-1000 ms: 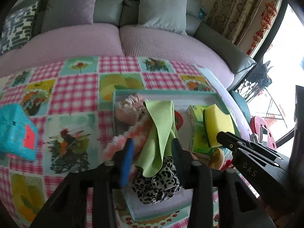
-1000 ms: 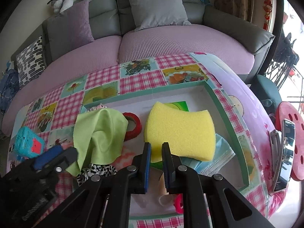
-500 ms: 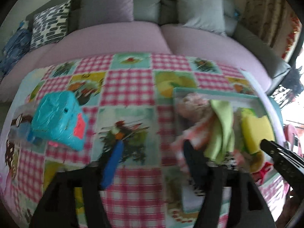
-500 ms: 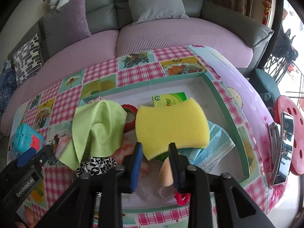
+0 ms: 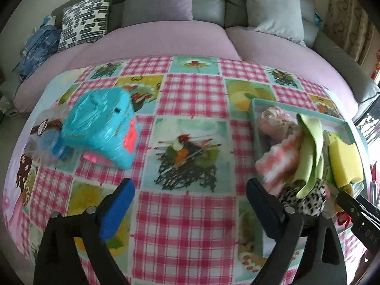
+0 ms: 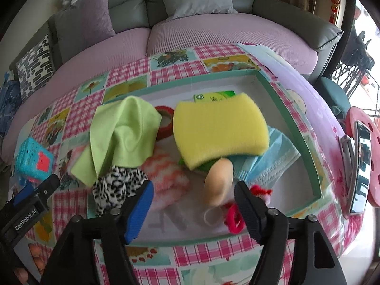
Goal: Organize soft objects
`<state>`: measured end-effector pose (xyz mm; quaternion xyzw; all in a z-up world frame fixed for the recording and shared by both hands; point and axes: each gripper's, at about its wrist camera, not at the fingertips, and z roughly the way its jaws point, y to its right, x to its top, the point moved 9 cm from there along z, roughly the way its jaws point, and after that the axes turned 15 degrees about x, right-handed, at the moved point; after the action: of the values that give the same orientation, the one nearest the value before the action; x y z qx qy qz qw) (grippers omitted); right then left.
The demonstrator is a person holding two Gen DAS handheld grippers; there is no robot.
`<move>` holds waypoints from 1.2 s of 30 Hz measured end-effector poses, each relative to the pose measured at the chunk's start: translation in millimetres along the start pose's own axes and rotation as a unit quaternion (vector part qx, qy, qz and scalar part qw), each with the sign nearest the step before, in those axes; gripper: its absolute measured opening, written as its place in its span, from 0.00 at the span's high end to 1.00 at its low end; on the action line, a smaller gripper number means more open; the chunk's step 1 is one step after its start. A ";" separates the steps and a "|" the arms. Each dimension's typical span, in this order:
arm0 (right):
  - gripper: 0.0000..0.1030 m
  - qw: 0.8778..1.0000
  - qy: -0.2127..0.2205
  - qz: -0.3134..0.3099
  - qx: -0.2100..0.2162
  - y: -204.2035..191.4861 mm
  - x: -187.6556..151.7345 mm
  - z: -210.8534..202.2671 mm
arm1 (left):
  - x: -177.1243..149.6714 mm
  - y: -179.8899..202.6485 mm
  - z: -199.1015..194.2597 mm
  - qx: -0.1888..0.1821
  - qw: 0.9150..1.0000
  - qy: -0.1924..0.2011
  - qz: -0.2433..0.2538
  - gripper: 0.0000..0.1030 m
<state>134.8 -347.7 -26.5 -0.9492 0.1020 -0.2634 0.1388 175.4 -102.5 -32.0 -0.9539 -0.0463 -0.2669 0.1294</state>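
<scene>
A teal-rimmed tray [image 6: 288, 109] holds soft things: a yellow sponge [image 6: 219, 128], a green cloth [image 6: 121, 135], a leopard-print piece [image 6: 116, 185], a pink-white fluffy piece [image 6: 166, 173], a blue face mask [image 6: 273, 156] and a beige puff [image 6: 218, 180]. My right gripper [image 6: 193, 205] is open and empty just in front of the sponge. My left gripper [image 5: 190, 204] is open and empty over the checked tablecloth, left of the tray [image 5: 255, 128]. A turquoise tissue pack [image 5: 104, 125] lies on the cloth to its upper left.
A red tape roll [image 6: 165, 121] and a green box [image 6: 213, 96] sit in the tray. A pink hair tie [image 6: 234, 220] lies at its front. A phone [image 6: 361, 168] stands on a red stool at the right. A purple sofa runs behind the table.
My left gripper let go of the green cloth, opened wide and swung left over the tablecloth. My right gripper opened, drew back from the yellow sponge and left it in the tray.
</scene>
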 end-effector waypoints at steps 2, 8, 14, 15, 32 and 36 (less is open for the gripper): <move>0.19 1.000 -0.002 -0.002 -0.002 -0.8 -5.5 -1.1 | -6.5 -4.6 1.3 0.006 1.000 -0.005 0.001 0.07; 0.06 1.000 -0.013 -0.013 -0.002 -5.4 -21.7 -1.0 | -18.3 -16.2 -0.3 0.016 1.000 -0.011 0.003 0.07; 0.00 1.000 -0.018 -0.018 0.001 -9.3 -35.9 -2.6 | -34.4 -27.3 0.9 0.026 0.999 -0.026 0.009 0.07; 0.00 1.000 -0.019 -0.018 0.002 -9.9 -38.2 -3.1 | -36.5 -29.0 0.6 0.027 0.999 -0.026 0.009 0.07; 0.00 0.999 -0.036 -0.033 0.007 -21.7 -73.6 -9.7 | -59.6 -48.7 -17.2 0.055 0.998 -0.013 0.024 0.07; 0.00 0.998 -0.041 -0.036 0.007 -23.7 -80.4 -11.3 | -64.2 -51.0 -19.8 0.068 0.997 -0.013 0.029 0.07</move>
<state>64.1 -306.4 -47.6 -0.9612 0.0600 -0.2297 0.1403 102.8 -60.1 -37.9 -0.9472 -0.0384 -0.2470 0.2007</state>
